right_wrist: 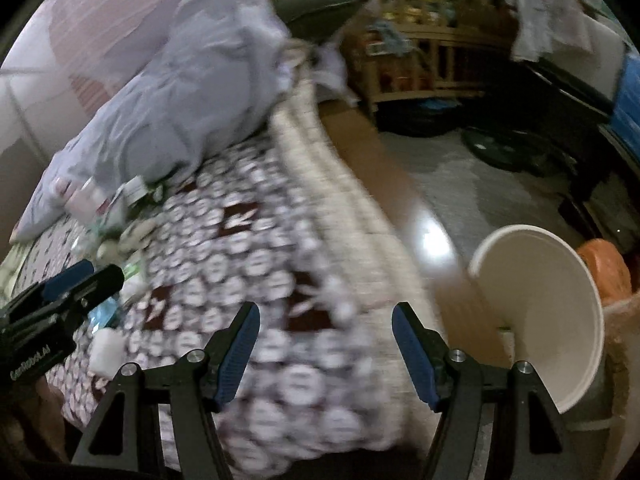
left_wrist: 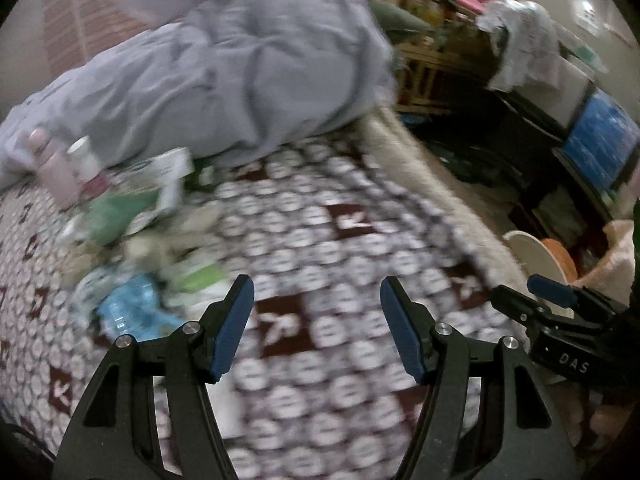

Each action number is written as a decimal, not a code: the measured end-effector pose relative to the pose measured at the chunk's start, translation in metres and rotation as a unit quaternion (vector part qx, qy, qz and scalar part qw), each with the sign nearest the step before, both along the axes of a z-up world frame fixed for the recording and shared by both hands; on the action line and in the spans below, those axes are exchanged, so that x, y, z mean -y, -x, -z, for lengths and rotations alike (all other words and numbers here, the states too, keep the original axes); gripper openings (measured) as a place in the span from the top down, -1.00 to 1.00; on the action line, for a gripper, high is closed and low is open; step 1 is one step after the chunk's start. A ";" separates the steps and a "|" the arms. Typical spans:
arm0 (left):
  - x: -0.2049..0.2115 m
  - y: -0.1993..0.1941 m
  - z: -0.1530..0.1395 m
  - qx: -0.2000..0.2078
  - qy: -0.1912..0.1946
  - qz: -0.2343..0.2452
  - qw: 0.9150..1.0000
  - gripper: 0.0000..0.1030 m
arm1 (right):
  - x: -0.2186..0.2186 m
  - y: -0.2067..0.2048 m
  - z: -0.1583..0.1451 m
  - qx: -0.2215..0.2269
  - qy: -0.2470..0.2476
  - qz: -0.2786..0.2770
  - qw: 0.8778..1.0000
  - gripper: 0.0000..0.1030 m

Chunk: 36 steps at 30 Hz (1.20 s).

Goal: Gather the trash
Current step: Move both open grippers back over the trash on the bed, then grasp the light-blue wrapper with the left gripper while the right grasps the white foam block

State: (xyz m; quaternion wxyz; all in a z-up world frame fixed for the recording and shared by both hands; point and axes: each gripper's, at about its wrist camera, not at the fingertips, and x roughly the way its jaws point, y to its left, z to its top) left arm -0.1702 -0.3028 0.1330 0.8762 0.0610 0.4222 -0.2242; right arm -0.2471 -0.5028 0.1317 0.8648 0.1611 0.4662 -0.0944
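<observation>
left gripper (left_wrist: 316,322) jaws spread wide, nothing between the blue pads, hovering over the patterned bedspread (left_wrist: 328,240) of dark red and white. right gripper (right_wrist: 326,350) also spread wide and empty, over the same bedspread near the bed's edge. each gripper shows in the other's view: right one just off to the right of the left tool, left one low on the left of the right tool.

trash pile (left_wrist: 132,236) lies ahead-left of the left gripper on the bedspread: a crumpled blue wrapper (left_wrist: 128,308) closest, just left of the left finger, then green and white packets (left_wrist: 160,184) further on, blurred. a pink bottle (left_wrist: 54,168) and a white-capped bottle (left_wrist: 84,158) stand at the far end of the pile, against the grey duvet (left_wrist: 240,68).

right of the right gripper, close by, a white bucket-like container (right_wrist: 548,312) tilted with its open mouth toward the camera, off the bed; something orange (right_wrist: 608,268) just behind it.

far ahead: grey duvet heaped across the bed, a green pillow (right_wrist: 320,8) beyond, wooden shelving (right_wrist: 432,48) and a blue screen (left_wrist: 600,144) far right
</observation>
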 end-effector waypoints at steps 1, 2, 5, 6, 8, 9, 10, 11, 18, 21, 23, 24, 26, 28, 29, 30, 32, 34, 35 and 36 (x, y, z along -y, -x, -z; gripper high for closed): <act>-0.011 -0.002 0.000 0.000 -0.001 -0.009 1.000 -0.25 | -0.008 -0.004 0.000 0.000 -0.003 -0.010 1.000 -0.29; -0.020 -0.004 0.001 0.000 -0.002 -0.017 1.000 -0.25 | -0.018 -0.009 -0.001 0.000 -0.008 -0.021 1.000 -0.29; -0.053 -0.011 0.004 -0.001 -0.007 -0.044 0.999 -0.25 | -0.044 -0.022 -0.001 -0.002 -0.017 -0.051 0.999 -0.29; -0.066 -0.013 0.005 -0.001 -0.010 -0.055 0.998 -0.25 | -0.055 -0.027 0.000 -0.004 -0.017 -0.064 0.998 -0.29; -0.086 -0.018 0.009 -0.002 -0.015 -0.073 0.997 -0.25 | -0.074 -0.033 0.002 -0.007 -0.015 -0.085 0.996 -0.29; -0.098 -0.021 0.011 -0.002 -0.017 -0.084 0.996 -0.25 | -0.081 -0.034 0.002 -0.008 -0.014 -0.091 0.996 -0.29; -0.111 -0.023 0.013 -0.002 -0.019 -0.095 0.995 -0.25 | -0.089 -0.037 0.004 -0.010 -0.014 -0.100 0.995 -0.29; -0.117 -0.025 0.014 -0.001 -0.020 -0.101 0.995 -0.25 | -0.097 -0.041 0.005 -0.011 -0.015 -0.108 0.994 -0.29; -0.176 -0.038 0.028 -0.005 -0.029 -0.153 0.988 -0.25 | -0.148 -0.055 0.015 -0.025 -0.020 -0.158 0.987 -0.29; -0.191 -0.044 0.034 -0.013 -0.028 -0.155 0.987 -0.25 | -0.169 -0.061 0.020 -0.032 -0.028 -0.179 0.983 -0.29; -0.200 -0.048 0.039 -0.021 -0.026 -0.147 0.989 -0.25 | -0.181 -0.065 0.024 -0.039 -0.041 -0.191 0.980 -0.29; -0.206 -0.051 0.042 -0.026 -0.023 -0.141 0.989 -0.25 | -0.186 -0.067 0.026 -0.042 -0.045 -0.195 0.979 -0.29; -0.213 -0.056 0.048 -0.039 -0.018 -0.129 0.991 -0.25 | -0.197 -0.070 0.030 -0.046 -0.052 -0.204 0.977 -0.29; -0.219 -0.064 0.054 -0.052 -0.008 -0.125 0.991 -0.25 | -0.207 -0.072 0.034 -0.053 -0.057 -0.209 0.975 -0.29; -0.222 -0.068 0.056 -0.056 -0.002 -0.122 0.991 -0.25 | -0.213 -0.075 0.037 -0.058 -0.058 -0.214 0.973 -0.29; -0.224 -0.073 0.059 -0.061 0.004 -0.119 0.991 -0.25 | -0.218 -0.077 0.040 -0.062 -0.058 -0.218 0.972 -0.29; -0.225 -0.080 0.061 -0.063 0.007 -0.115 0.991 -0.25 | -0.224 -0.080 0.049 -0.074 -0.057 -0.223 0.970 -0.29; -0.223 -0.090 0.066 -0.067 0.004 -0.105 0.992 -0.25 | -0.226 -0.082 0.056 -0.081 -0.068 -0.227 0.968 -0.29; -0.221 -0.096 0.068 -0.069 -0.001 -0.103 0.992 -0.25 | -0.227 -0.082 0.058 -0.081 -0.072 -0.228 0.968 -0.29; -0.219 -0.101 0.072 -0.071 -0.005 -0.101 0.992 -0.25 | -0.228 -0.082 0.058 -0.080 -0.071 -0.229 0.968 -0.29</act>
